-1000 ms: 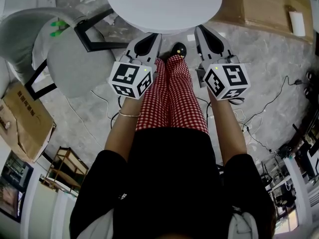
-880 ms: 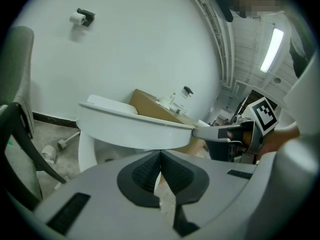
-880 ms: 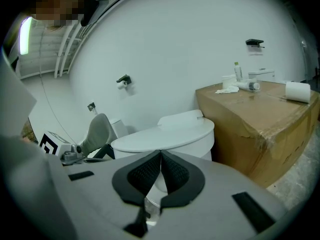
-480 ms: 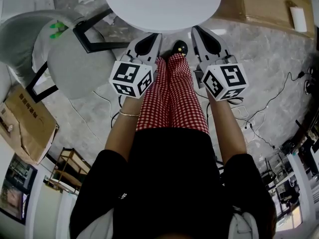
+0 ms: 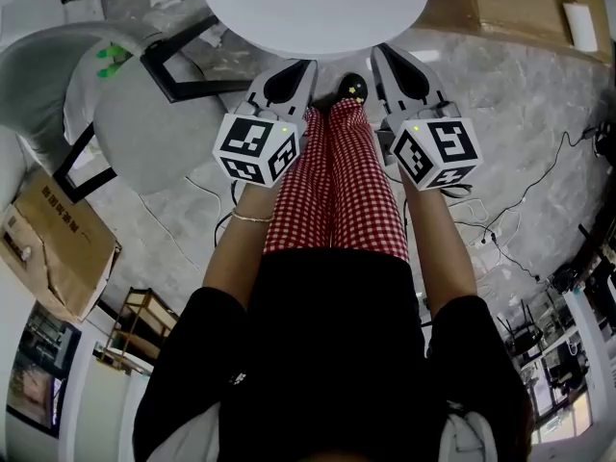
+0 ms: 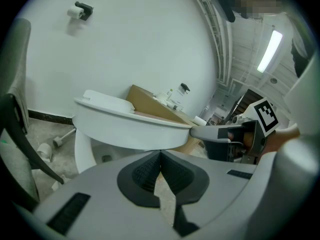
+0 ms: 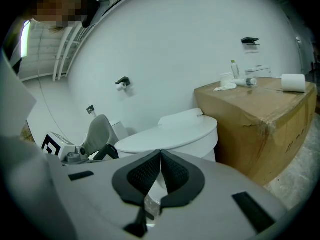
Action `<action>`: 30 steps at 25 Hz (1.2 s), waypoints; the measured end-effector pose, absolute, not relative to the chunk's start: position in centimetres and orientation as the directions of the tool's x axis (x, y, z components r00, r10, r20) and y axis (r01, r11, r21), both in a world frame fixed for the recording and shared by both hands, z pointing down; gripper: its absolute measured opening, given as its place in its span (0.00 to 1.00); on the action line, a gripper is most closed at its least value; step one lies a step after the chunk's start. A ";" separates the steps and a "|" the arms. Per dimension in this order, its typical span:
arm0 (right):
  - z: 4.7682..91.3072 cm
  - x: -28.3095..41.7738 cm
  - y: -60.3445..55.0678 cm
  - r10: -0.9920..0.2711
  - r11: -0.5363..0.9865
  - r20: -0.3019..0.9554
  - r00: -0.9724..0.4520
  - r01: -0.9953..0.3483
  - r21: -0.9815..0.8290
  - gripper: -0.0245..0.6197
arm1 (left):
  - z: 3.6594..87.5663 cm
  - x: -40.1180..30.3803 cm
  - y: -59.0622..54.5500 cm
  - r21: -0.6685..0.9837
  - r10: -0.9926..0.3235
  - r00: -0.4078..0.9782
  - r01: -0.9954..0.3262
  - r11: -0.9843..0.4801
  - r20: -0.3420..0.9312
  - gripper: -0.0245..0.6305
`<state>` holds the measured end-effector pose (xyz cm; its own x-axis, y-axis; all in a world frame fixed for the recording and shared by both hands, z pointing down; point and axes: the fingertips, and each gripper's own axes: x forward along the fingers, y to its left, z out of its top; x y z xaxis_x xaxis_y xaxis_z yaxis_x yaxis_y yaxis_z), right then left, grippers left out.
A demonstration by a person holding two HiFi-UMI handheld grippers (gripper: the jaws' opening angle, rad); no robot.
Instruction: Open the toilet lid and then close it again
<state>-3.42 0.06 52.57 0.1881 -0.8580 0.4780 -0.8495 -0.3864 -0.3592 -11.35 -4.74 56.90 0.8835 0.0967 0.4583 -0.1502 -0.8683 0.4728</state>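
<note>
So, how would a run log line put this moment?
toilet lid: down | left claw: shut, empty | right claw: shut, empty | both near lid's front edge

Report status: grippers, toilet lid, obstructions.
Shut and empty: left gripper, right gripper, both near the front edge of the toilet lid. Lid down. Beside it a chair and a cardboard box, neither blocking.

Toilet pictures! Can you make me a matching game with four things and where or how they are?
Things:
1 toilet lid
2 cardboard box
3 paper roll
4 left gripper

Place, colour or state:
a lies on top of the box
b jaws together, nothing between them
c down, closed
d brown

Pairs: 1-c, 2-d, 3-a, 4-b
</note>
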 end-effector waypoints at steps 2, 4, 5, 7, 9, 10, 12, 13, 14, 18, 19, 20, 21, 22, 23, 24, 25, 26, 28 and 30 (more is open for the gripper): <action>52.7 -3.4 0.0 -0.856 -0.394 0.479 0.196 -0.847 -0.358 0.07 | 56.9 -11.4 -4.7 0.480 0.106 0.885 -0.141 -0.866 0.452 0.04; 52.8 -3.5 -0.1 -0.855 -0.394 0.480 0.196 -0.847 -0.356 0.07 | 57.0 -11.5 -4.7 0.493 0.110 0.889 -0.140 -0.859 0.445 0.04; 52.8 -3.6 -0.2 -0.855 -0.392 0.483 0.191 -0.848 -0.357 0.07 | 57.0 -11.6 -4.7 0.497 0.111 0.889 -0.141 -0.856 0.444 0.04; 52.9 -3.6 -0.1 -0.853 -0.387 0.489 0.181 -0.848 -0.361 0.07 | 57.0 -11.7 -4.6 0.496 0.115 0.887 -0.139 -0.857 0.448 0.04; 52.9 -3.5 0.1 -0.852 -0.385 0.494 0.176 -0.849 -0.362 0.07 | 57.1 -11.6 -4.4 0.495 0.118 0.885 -0.137 -0.858 0.451 0.04; 53.0 -3.4 0.2 -0.851 -0.384 0.495 0.175 -0.849 -0.362 0.07 | 57.1 -11.5 -4.3 0.495 0.118 0.885 -0.138 -0.858 0.450 0.04; 53.2 -3.4 0.2 -0.852 -0.384 0.496 0.170 -0.847 -0.368 0.07 | 57.4 -11.5 -4.4 0.494 0.113 0.886 -0.141 -0.858 0.451 0.04; 53.3 -3.5 0.2 -0.852 -0.383 0.496 0.167 -0.846 -0.372 0.07 | 57.5 -11.6 -4.4 0.490 0.109 0.884 -0.145 -0.860 0.454 0.04; 53.4 -3.6 0.2 -0.852 -0.381 0.496 0.164 -0.845 -0.374 0.07 | 57.6 -11.7 -4.3 0.485 0.105 0.882 -0.150 -0.862 0.459 0.04; 53.7 -3.6 0.3 -0.854 -0.361 0.499 0.146 -0.857 -0.367 0.07 | 57.9 -11.6 -4.2 0.471 0.089 0.883 -0.159 -0.868 0.461 0.04; 53.8 -3.7 0.3 -0.855 -0.355 0.500 0.138 -0.858 -0.371 0.07 | 58.0 -11.7 -4.2 0.467 0.085 0.882 -0.162 -0.870 0.464 0.04; 53.9 -3.7 0.3 -0.856 -0.351 0.501 0.130 -0.858 -0.376 0.07 | 58.1 -11.7 -4.2 0.461 0.082 0.880 -0.165 -0.872 0.469 0.04; 54.0 -3.7 0.4 -0.856 -0.347 0.502 0.124 -0.858 -0.379 0.07 | 58.2 -11.7 -4.2 0.457 0.080 0.878 -0.167 -0.874 0.472 0.04; 54.2 -3.7 0.4 -0.855 -0.343 0.504 0.119 -0.859 -0.380 0.07 | 58.4 -11.7 -4.1 0.456 0.078 0.877 -0.168 -0.874 0.474 0.04; 54.3 -3.7 0.4 -0.855 -0.341 0.505 0.115 -0.860 -0.381 0.07 | 58.5 -11.7 -4.1 0.457 0.077 0.877 -0.170 -0.873 0.475 0.04; 54.4 -3.8 0.4 -0.855 -0.339 0.507 0.111 -0.859 -0.383 0.07 | 58.6 -11.8 -4.1 0.457 0.076 0.876 -0.173 -0.873 0.476 0.04; 54.6 -3.9 0.4 -0.854 -0.337 0.509 0.107 -0.859 -0.386 0.07 | 58.7 -11.9 -4.1 0.456 0.074 0.875 -0.176 -0.872 0.479 0.04; 54.7 -3.9 0.5 -0.853 -0.336 0.512 0.102 -0.858 -0.388 0.07 | 58.9 -11.9 -4.1 0.455 0.071 0.874 -0.180 -0.872 0.481 0.04; 54.9 -4.1 0.6 -0.850 -0.331 0.518 0.092 -0.859 -0.390 0.07 | 59.1 -12.0 -4.0 0.455 0.067 0.871 -0.187 -0.871 0.486 0.04; 55.1 -4.1 0.6 -0.849 -0.324 0.522 0.082 -0.862 -0.391 0.07 | 59.2 -12.1 -3.9 0.456 0.062 0.870 -0.194 -0.869 0.490 0.04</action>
<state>-4.12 0.60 55.10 0.0820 -0.8490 0.5221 -0.8618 -0.3235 -0.3908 -12.12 -3.90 59.25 0.8697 0.0624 0.4896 -0.1942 -0.8686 0.4558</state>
